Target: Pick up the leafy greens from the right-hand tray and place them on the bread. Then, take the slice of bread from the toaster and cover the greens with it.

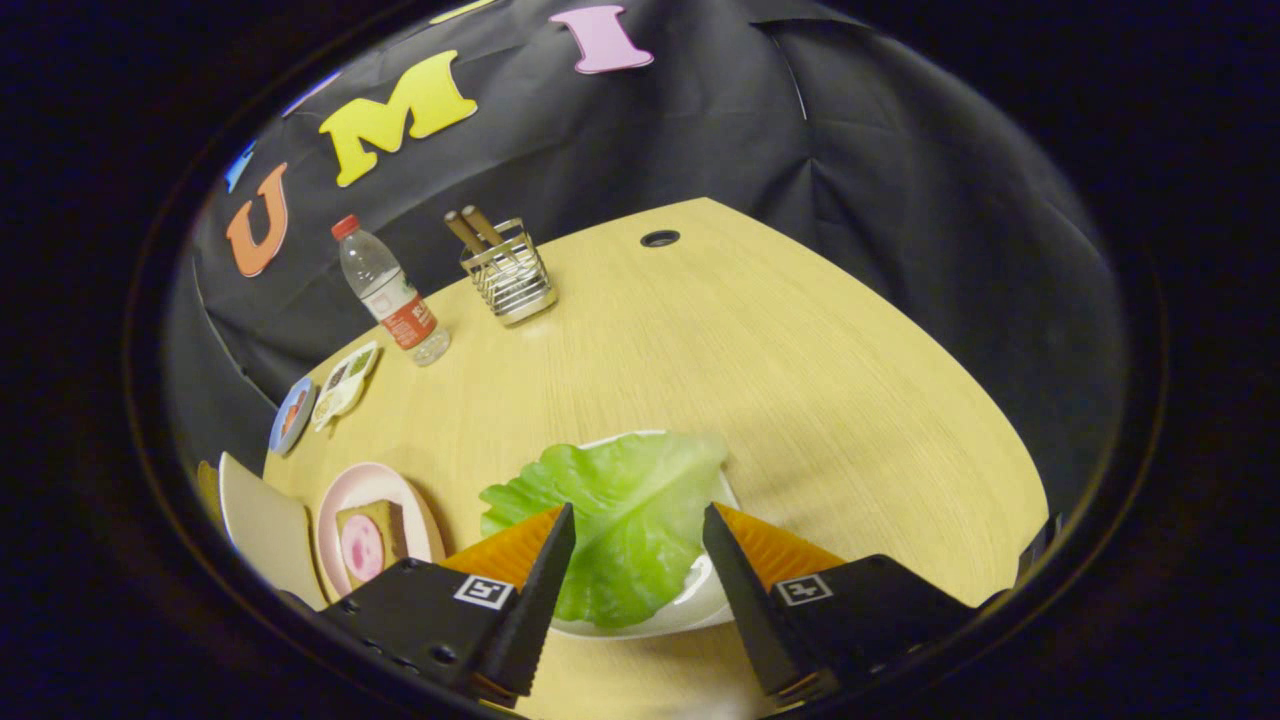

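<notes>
I am holding my tool (638, 525) over the wooden tabletop (830, 370) with its two fingers (545, 590) spread wide apart, gripping nothing. The lettuce leaf (620, 515) is lying between them and just ahead, draped across a white plate (700, 600), and neither finger seems to be pressing on it; whether the tips are touching the leaf I cannot tell. To the left of the fingers, a pink plate (350, 495) is carrying a slice of bread (372, 540) with a round pink piece of meat (362, 548) on top of it. Just left of that plate a pale, flat-sided thing (262, 530) is showing, too cut off for me to say what it is. Farther back on the left two small patterned dishes (330, 395) are sitting near the tabletop's edge, with a plastic water bottle (390, 295) standing behind them. Beside the bottle, a wire holder (510, 275) is keeping a pair of wooden sticks (475, 230) upright.
</notes>
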Motion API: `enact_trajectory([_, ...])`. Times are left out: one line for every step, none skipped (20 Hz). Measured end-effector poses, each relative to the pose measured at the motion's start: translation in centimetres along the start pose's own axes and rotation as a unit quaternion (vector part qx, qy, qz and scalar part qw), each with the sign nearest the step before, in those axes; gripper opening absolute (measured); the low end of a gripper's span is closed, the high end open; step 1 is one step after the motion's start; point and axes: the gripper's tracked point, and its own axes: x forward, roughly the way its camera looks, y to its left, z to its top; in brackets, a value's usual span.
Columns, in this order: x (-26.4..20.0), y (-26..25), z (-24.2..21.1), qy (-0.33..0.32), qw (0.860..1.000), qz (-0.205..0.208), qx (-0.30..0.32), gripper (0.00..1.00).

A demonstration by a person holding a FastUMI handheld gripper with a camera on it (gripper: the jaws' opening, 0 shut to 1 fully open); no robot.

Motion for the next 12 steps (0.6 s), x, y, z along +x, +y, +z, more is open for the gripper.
enact_trajectory([0.4, 0.1, -0.2, 0.011, 1.0, 0.0, 0.004, 0.7])
enact_trajectory([0.8, 0.2, -0.5, 0.02, 1.0, 0.0, 0.006, 0.66])
enact_trajectory([1.1, -0.2, -0.6, 0.024, 1.0, -0.006, 0.006, 0.56])
enact_trajectory([1.2, -0.6, -0.3, 0.019, 1.0, -0.014, 0.006, 0.46])
enact_trajectory([1.1, -1.0, -0.3, 0.021, 1.0, -0.021, 0.003, 0.36])
enact_trajectory([1.0, -0.9, -0.4, 0.022, 1.0, -0.018, 0.005, 0.25])
enact_trajectory([1.0, -1.0, -0.5, 0.026, 1.0, -0.017, 0.005, 0.15])
enact_trajectory([0.7, -0.9, -0.4, 0.026, 1.0, -0.014, 0.006, 0.09])
enact_trajectory([0.8, -0.7, -0.3, 0.021, 1.0, -0.009, 0.005, 0.01])
enact_trajectory([0.5, -0.5, -0.2, 0.016, 1.0, -0.004, 0.0, 0.01])
enact_trajectory([-0.2, -0.6, 0.1, 0.008, 1.0, -0.003, -0.005, 0.01])
enact_trajectory([-0.8, -0.6, 0.3, 0.003, 1.0, -0.006, -0.008, 0.01])
